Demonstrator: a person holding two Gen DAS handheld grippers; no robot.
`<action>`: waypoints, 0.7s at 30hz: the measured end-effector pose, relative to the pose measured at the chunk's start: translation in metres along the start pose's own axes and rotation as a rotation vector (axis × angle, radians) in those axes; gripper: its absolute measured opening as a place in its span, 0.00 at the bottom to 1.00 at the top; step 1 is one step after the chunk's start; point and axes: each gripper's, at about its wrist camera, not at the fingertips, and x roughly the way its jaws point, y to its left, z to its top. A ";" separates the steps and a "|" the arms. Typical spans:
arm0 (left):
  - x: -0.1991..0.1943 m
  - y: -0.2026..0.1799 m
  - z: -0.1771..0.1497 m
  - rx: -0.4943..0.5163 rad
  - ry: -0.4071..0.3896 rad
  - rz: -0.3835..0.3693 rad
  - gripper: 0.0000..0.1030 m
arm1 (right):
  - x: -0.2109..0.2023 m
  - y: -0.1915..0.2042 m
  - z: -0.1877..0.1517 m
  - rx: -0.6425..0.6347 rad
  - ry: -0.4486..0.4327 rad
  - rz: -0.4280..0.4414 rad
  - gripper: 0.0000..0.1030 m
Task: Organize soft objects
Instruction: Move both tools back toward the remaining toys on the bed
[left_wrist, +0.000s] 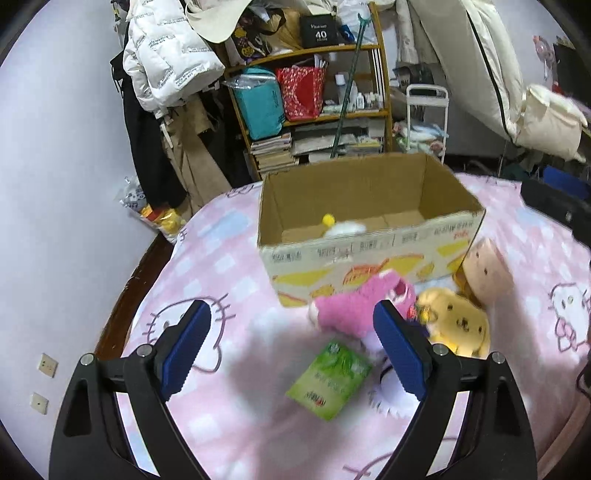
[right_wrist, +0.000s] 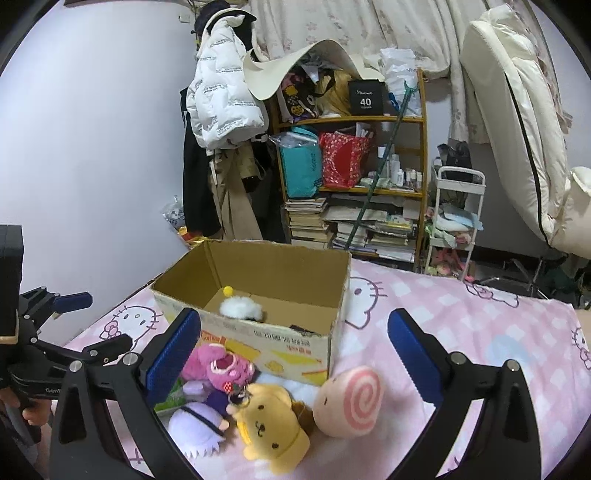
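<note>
An open cardboard box (right_wrist: 280, 343) stands on the pink cartoon-cat bedsheet (right_wrist: 461, 332), with a white fluffy toy (right_wrist: 240, 306) topped by a yellow ball inside it. In front of the box lie a pink plush (right_wrist: 221, 365), a yellow dog plush (right_wrist: 273, 424), a round pink-swirl plush (right_wrist: 351, 400), a purple-and-white plush (right_wrist: 199, 424) and a green packet (left_wrist: 328, 380). My right gripper (right_wrist: 293, 317) hangs open above this heap, holding nothing. My left gripper (left_wrist: 291, 310) is open and empty too, above the pink plush (left_wrist: 354, 306) and the packet, facing the box (left_wrist: 332, 258).
Beyond the bed stand a wooden shelf (right_wrist: 351, 184) crammed with books and bags, hanging coats (right_wrist: 221, 103), a white trolley (right_wrist: 454, 221) and a rolled cream quilt (right_wrist: 517, 129). The bed's dark wooden edge (left_wrist: 122, 302) runs along the left by the wall. A hand (right_wrist: 33, 413) holds the left gripper.
</note>
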 end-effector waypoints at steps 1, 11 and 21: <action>-0.001 0.000 -0.003 0.006 0.012 0.004 0.86 | -0.002 -0.001 -0.001 0.001 0.005 -0.004 1.00; 0.003 0.000 -0.029 0.016 0.125 -0.028 0.86 | -0.004 -0.008 -0.014 0.015 0.062 -0.041 1.00; 0.028 -0.007 -0.038 0.039 0.218 -0.082 0.86 | 0.021 -0.011 -0.033 0.017 0.147 -0.062 1.00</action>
